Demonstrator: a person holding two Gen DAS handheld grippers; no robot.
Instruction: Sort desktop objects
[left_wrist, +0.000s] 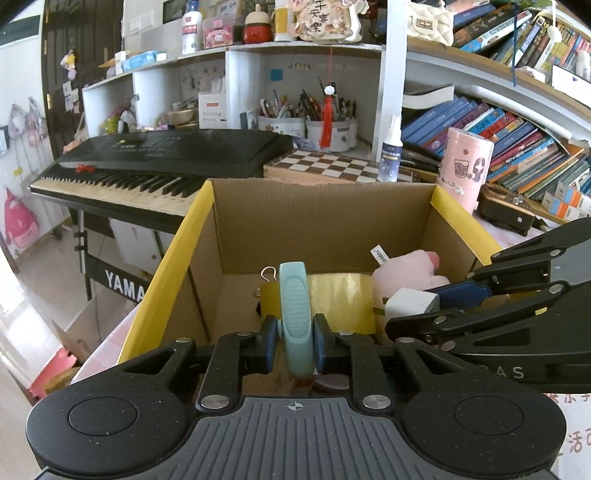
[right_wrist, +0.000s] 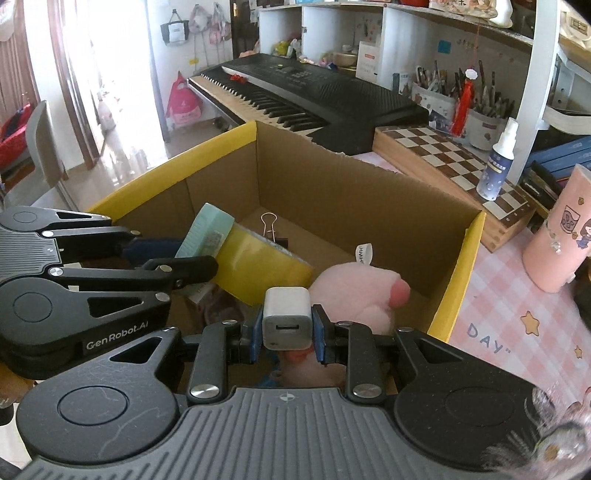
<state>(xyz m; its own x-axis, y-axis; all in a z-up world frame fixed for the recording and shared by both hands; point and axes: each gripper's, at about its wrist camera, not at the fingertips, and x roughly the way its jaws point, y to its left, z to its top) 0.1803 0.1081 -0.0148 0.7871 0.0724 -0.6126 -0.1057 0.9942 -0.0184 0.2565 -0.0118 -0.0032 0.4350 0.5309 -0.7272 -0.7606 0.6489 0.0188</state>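
My left tool (left_wrist: 294, 349) grips the teal eraser (left_wrist: 293, 317), right tool (right_wrist: 287, 334) the charger (right_wrist: 286, 319); both hang above the box (right_wrist: 332, 184) at frame centre.

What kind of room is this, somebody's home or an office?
Most likely a home study or a child's bedroom desk. A Yamaha keyboard sits beside shelves crammed with books, cups of pens and a chessboard, and small pink bags hang by the wall.
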